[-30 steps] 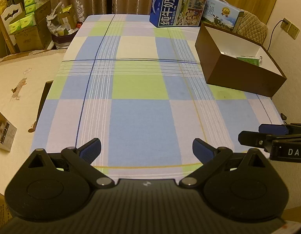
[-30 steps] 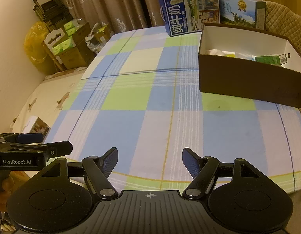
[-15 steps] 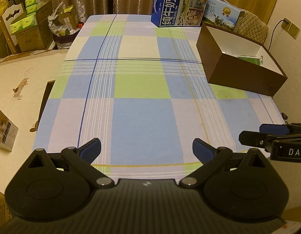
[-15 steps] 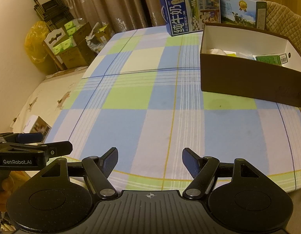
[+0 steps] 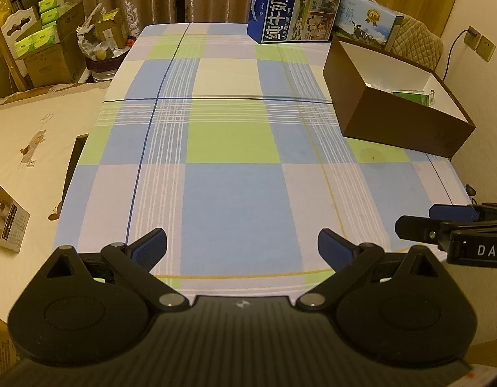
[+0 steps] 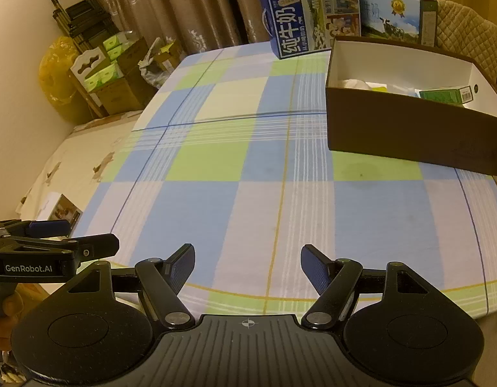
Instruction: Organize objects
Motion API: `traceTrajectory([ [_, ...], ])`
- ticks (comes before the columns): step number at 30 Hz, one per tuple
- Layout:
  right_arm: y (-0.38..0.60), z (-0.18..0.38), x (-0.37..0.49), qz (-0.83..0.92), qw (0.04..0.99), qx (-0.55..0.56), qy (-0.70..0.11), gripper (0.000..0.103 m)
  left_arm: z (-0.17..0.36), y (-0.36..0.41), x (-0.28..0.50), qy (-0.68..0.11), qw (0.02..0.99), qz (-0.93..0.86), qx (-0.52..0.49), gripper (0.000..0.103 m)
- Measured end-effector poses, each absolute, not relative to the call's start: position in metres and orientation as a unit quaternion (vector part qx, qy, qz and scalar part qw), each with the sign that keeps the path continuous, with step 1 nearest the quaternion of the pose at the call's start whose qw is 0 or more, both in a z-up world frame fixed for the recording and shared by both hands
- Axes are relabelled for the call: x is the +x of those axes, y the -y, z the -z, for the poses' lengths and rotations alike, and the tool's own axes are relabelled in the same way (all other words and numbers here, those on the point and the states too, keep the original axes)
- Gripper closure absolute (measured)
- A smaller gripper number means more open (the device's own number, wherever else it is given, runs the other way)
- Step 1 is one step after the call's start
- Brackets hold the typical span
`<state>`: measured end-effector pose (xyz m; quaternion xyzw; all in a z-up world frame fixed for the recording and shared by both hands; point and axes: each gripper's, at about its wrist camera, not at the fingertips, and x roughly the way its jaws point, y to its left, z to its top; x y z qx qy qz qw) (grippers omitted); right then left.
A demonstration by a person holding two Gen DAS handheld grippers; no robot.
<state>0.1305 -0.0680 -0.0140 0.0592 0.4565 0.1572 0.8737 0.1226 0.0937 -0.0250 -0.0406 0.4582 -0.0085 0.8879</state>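
Here the left gripper (image 5: 242, 247) has its blue-padded fingers (image 5: 150, 246) spread wide with nothing between them, poised over the near edge of the checked tablecloth (image 5: 235, 142). The right gripper (image 6: 248, 262) is likewise spread and empty, just beside it over the same edge; each shows at the border of the other's view, cut off by the frame.

Ahead of both lies a broad bare stretch of cloth, free right up to the brown box (image 6: 409, 135), which sits at the far right with its near wall close to the table's right edge. Inside it a green carton (image 6: 448, 95) rests against the right end, with something white and crumpled (image 6: 353, 83) at the left; the near wall hides the box floor, so the rest of its contents cannot be made out.

Behind the box stand a blue milk carton (image 5: 293, 21) and a paler carton (image 5: 367, 21), the latter partly hidden. Off the cloth's left edge lies a small booklet (image 5: 6, 219), clipped by the frame. Cardboard boxes of green packs (image 5: 42, 32) crowd the far left corner.
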Motion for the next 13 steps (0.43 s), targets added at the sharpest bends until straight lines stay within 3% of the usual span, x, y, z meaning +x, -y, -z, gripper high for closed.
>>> traceTrajectory([
  [13,0.081,0.016,0.141,-0.154,0.874,0.061,-0.457,0.033,0.025,-0.079,0.141,-0.461,0.887,0.008,-0.033,0.004],
])
